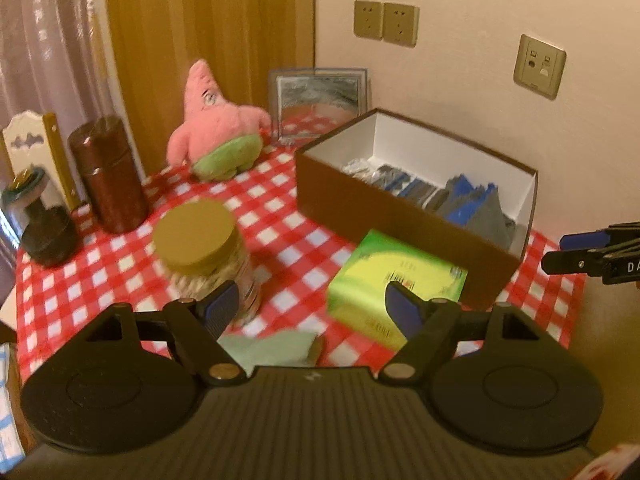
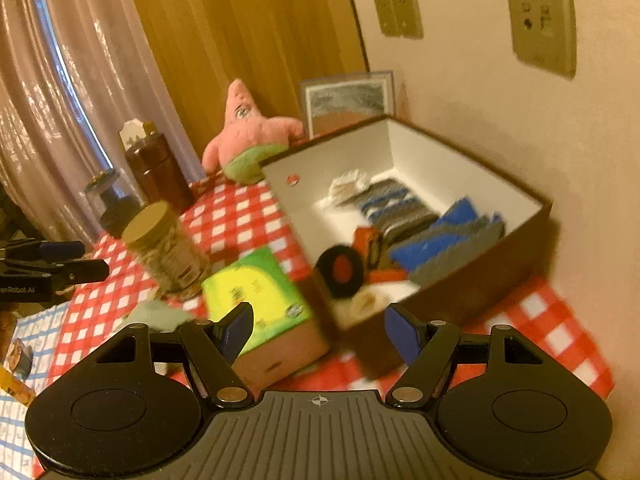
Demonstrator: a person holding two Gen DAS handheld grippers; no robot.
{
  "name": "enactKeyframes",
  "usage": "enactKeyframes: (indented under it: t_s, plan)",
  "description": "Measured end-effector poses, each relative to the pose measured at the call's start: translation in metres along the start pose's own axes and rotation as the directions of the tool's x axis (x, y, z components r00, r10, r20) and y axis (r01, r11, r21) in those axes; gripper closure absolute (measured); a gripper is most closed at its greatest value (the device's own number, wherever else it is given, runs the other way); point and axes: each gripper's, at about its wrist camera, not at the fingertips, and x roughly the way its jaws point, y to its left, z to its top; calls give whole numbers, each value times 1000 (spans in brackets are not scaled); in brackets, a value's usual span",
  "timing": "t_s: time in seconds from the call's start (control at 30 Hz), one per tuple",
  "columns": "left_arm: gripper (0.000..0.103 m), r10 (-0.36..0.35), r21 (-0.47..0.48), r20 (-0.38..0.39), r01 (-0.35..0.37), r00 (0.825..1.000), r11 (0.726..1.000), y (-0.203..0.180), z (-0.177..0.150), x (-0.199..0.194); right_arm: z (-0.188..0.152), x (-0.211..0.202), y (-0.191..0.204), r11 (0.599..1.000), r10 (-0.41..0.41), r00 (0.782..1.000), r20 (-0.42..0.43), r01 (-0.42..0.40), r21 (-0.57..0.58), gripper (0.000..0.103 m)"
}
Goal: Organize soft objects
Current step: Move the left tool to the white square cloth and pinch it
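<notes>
Checkered tablecloth (image 1: 280, 216) carries a brown box (image 1: 400, 216); pink plush (image 1: 216, 128) sits at ten o'clock. Left gripper (image 1: 310, 306) and right gripper (image 2: 320, 330) both gape, empty.

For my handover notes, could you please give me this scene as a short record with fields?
surface: red checked tablecloth
soft toy: pink plush, upright at the back
box: brown box, open, holding folded cloths
front items: green carton, jar
left gripper: open, empty
right gripper: open, empty

Warm, dim yellowish light — motion blur throughout, fisheye bending the edges.
</notes>
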Motion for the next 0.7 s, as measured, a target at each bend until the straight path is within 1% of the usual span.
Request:
enactKeyframes:
  t_s: [0.17,0.43,0.57,0.7]
  plan:
    - [24,12,-4,-36,-12,999,1000,27,-28,-14,-23,3,35,1000,6,999,-38,-6,17,31]
    - [25,16,-18,-78,-18,997,1000,73,-66,-31,-57,18,86,1000,-18,995,-102,20,17,31]
    - [25,18,-14,-102,-19,995,1000,88,-85,-34,-73,27,109,1000,-14,992,-122,16,11,31]
    - [25,12,-23,-141,-16,990,1000,98,-106,-33,-87,42,133,1000,-3,988,-153,2,-8,31]
